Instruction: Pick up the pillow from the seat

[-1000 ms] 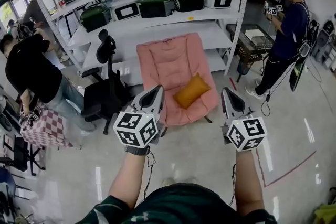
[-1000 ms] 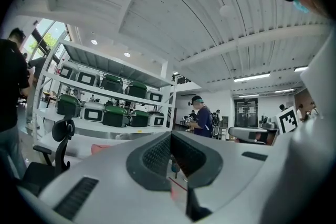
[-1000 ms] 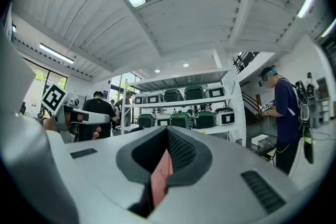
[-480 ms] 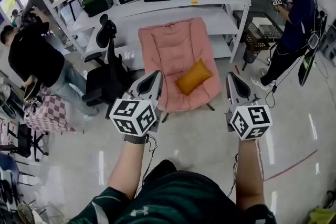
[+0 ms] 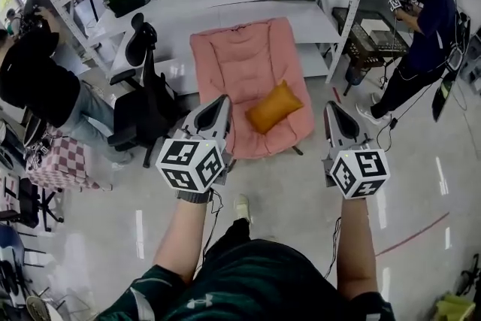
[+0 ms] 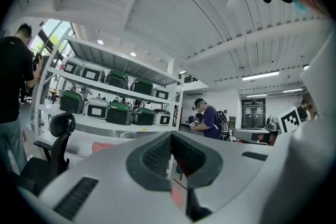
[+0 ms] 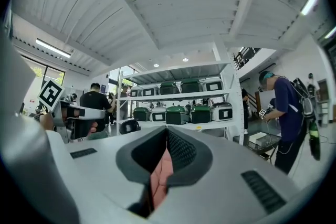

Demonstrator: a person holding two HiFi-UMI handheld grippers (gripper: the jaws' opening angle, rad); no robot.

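An orange pillow (image 5: 274, 107) lies tilted on the seat of a pink padded chair (image 5: 240, 64) that stands on the floor in front of the shelves. My left gripper (image 5: 221, 101) is held in the air short of the chair's left front edge, jaws shut and empty. Level with it, my right gripper (image 5: 331, 109) is just right of the chair, also shut with nothing held. In the left gripper view the jaws (image 6: 170, 136) meet in a line. A strip of the pink chair (image 7: 159, 178) shows below the closed jaws (image 7: 167, 131) in the right gripper view.
A white shelf rack (image 5: 331, 19) with green and white cookers stands behind the chair. A black office chair (image 5: 143, 105) is at its left, next to a person in black (image 5: 34, 86) and a checked bag (image 5: 64, 165). A person in blue (image 5: 425, 26) stands at the right by a low black table (image 5: 372, 49).
The view has come a little closer to the chair and pillow, and a shoe now shows on the floor below. Both grippers keep their pose and stay shut.
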